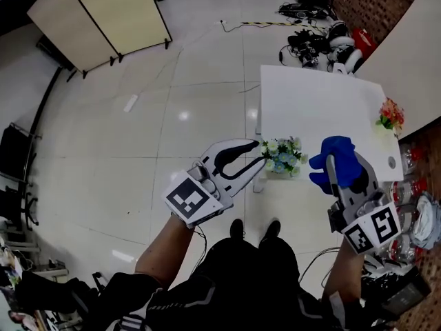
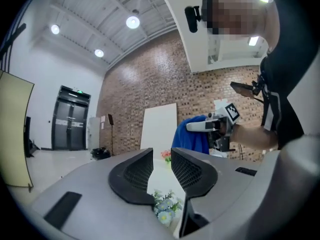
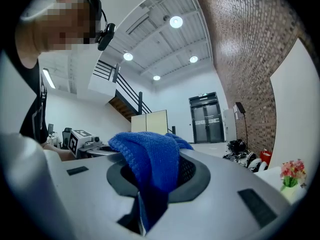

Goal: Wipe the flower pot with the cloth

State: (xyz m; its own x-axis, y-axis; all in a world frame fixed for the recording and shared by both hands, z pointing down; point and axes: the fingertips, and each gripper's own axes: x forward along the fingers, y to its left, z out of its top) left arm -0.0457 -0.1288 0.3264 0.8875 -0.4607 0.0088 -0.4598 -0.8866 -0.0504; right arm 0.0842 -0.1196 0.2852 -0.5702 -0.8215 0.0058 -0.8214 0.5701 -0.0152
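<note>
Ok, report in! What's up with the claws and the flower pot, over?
Left claw open, empty, close to the flower pot. Right claw shut on blue cloth, clear of the pot. Pot at white table's near edge. Nothing in the way.

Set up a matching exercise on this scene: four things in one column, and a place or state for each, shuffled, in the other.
Things
1. blue cloth
2. left gripper
3. pale-flowered pot
4. red-flowered pot

Place or state
A. near-left corner of the white table
B. clamped in the right gripper
C. jaws apart, nothing between them
D. right edge of the table, seen from the head view

Pairs: 1-B, 2-C, 3-A, 4-D
</note>
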